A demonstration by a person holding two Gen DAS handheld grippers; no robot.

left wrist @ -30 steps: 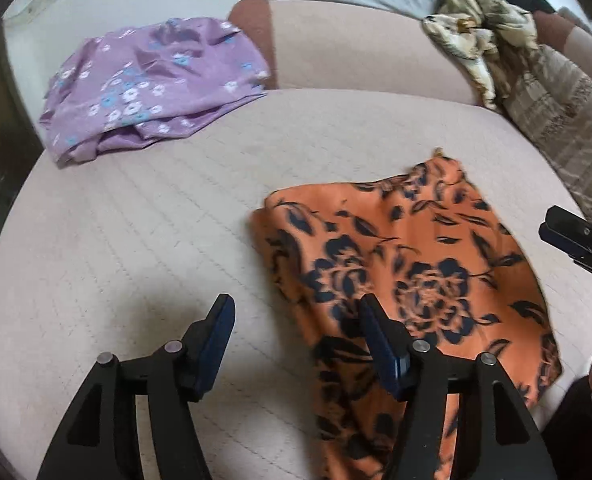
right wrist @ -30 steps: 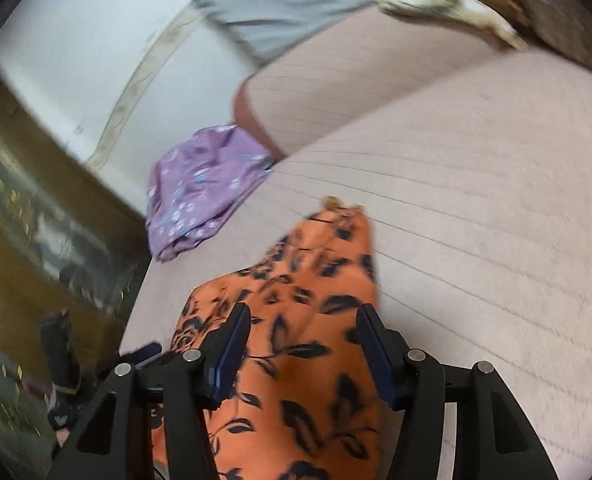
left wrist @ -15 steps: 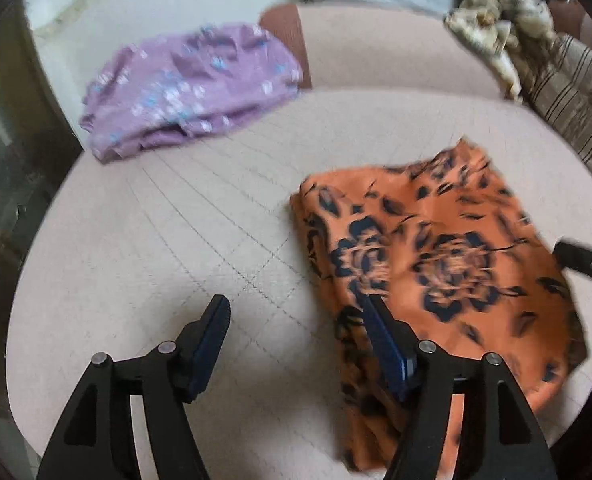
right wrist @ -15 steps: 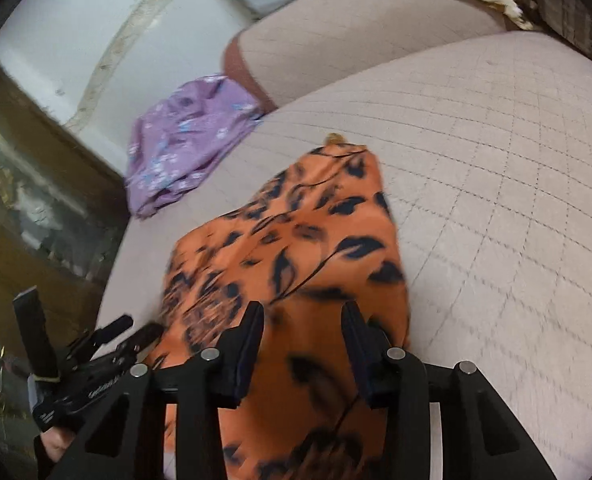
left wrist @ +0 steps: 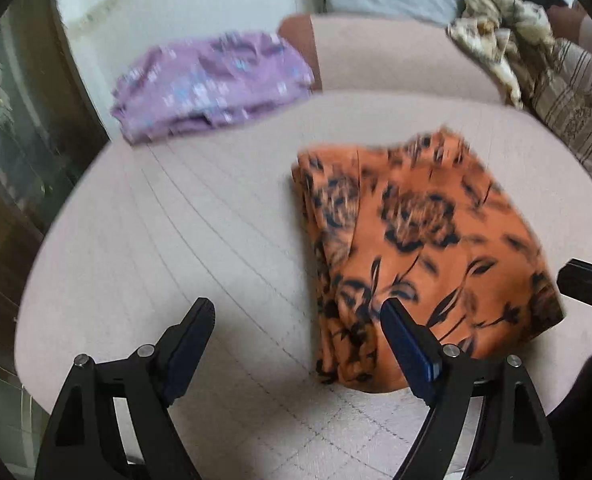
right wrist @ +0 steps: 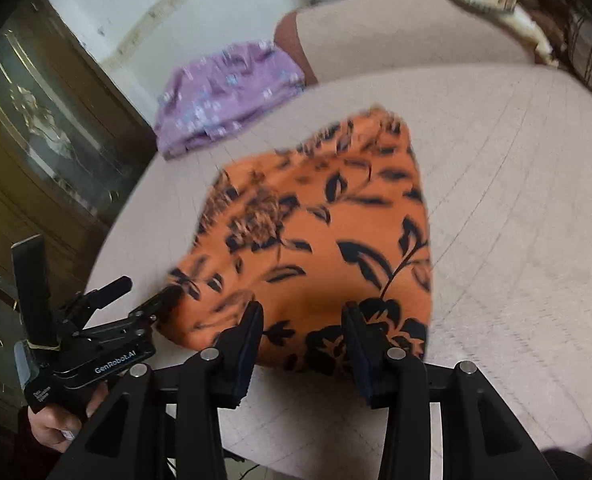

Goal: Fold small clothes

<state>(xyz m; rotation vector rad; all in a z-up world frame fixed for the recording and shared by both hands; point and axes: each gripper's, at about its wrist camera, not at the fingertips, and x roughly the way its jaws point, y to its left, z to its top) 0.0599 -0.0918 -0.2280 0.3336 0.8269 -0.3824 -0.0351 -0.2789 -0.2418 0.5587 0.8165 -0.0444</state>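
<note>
A folded orange cloth with a dark flower print (left wrist: 416, 232) (right wrist: 316, 232) lies flat on the pink quilted seat cushion (left wrist: 175, 240) (right wrist: 516, 200). My left gripper (left wrist: 296, 312) hovers near the cloth's front left corner. Its jaws are opening wide, with only cushion between them. It also shows at the lower left of the right wrist view (right wrist: 147, 300), held by a person's hand (right wrist: 55, 428). My right gripper (right wrist: 303, 312) hangs over the cloth's near edge. Its jaws are opening and the pads do not press on the fabric. One of its fingers (left wrist: 588, 288) shows at the right edge.
A folded purple floral cloth (left wrist: 211, 84) (right wrist: 227, 92) lies at the cushion's far left corner by the backrest (left wrist: 396, 56). A crumpled beige patterned cloth (left wrist: 496, 40) and a striped cushion (left wrist: 576, 108) sit at the far right. A dark glass-front cabinet (right wrist: 35, 140) stands left of the seat.
Both grippers have drawn back from the orange cloth toward the cushion's near edge. The left jaws have spread wider. The cloth lies still, released.
</note>
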